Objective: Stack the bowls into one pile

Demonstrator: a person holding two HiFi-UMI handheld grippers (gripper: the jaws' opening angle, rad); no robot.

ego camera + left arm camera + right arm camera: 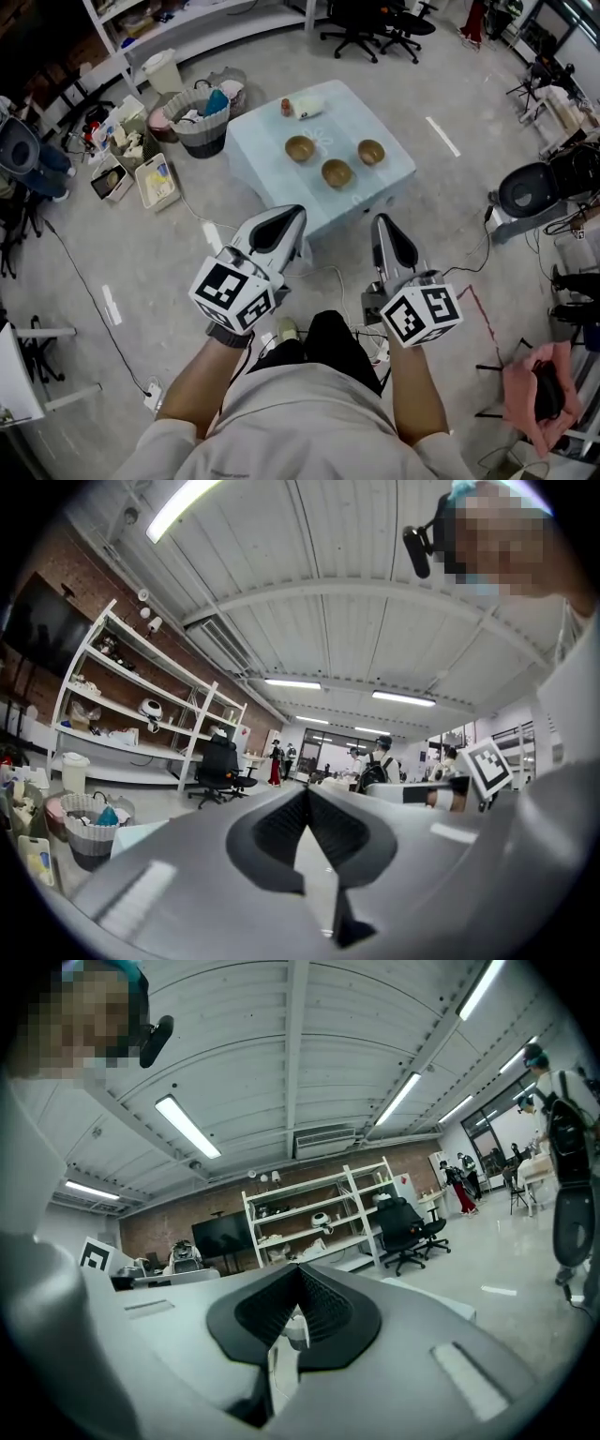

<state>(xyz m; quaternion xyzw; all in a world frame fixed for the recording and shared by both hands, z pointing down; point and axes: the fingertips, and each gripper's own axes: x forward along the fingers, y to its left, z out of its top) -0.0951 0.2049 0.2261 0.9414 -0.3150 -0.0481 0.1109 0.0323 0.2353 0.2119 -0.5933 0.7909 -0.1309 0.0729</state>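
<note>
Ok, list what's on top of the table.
Three separate brown bowls, a white object and a small brown thing near the far edge. The table's near side is partly covered by the left gripper and right gripper.

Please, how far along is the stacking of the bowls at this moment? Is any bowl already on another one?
Done: nothing. The left brown round bowl, the middle brown bowl and the right brown bowl stand apart on the light blue table.
In hand: nothing. The left gripper and the right gripper are shut and empty, short of the table.
Left: all the stacking.
</note>
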